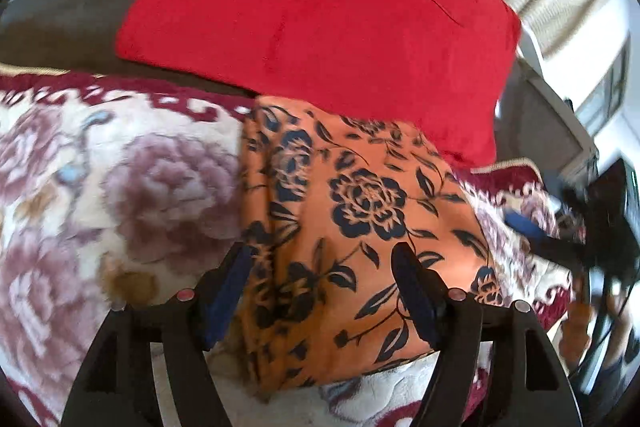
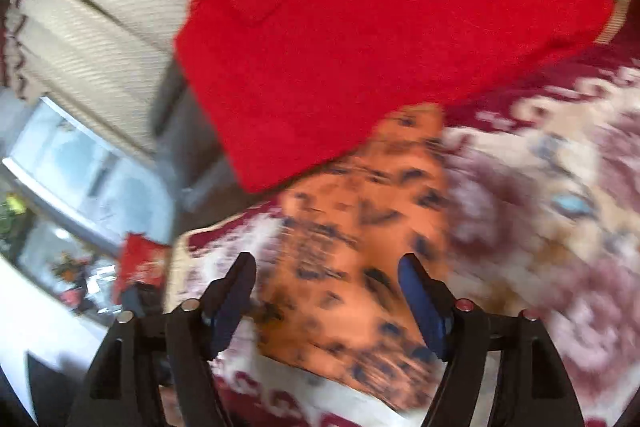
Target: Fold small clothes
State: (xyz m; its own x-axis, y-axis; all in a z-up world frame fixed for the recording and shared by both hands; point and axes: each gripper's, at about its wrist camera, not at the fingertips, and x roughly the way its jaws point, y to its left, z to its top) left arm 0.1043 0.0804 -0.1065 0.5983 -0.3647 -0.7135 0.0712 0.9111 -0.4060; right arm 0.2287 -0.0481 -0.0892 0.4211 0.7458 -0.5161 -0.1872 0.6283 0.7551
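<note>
An orange garment with dark blue flowers point(image 1: 352, 223) lies folded in a compact rectangle on a floral blanket point(image 1: 132, 179). My left gripper point(image 1: 322, 259) hovers over its near left part, jaws open and empty. In the blurred right wrist view the same garment point(image 2: 352, 267) lies below my right gripper point(image 2: 326, 269), also open and empty. The right gripper shows as a dark shape at the right edge of the left wrist view point(image 1: 592, 239).
A red cushion point(image 1: 320, 15) leans behind the garment and overlaps its far edge; it also shows in the right wrist view point(image 2: 360, 39). A brown sofa back point(image 1: 72, 15) is behind it. A white curtain point(image 2: 92, 39) and a window point(image 2: 80, 163) stand beyond the sofa's end.
</note>
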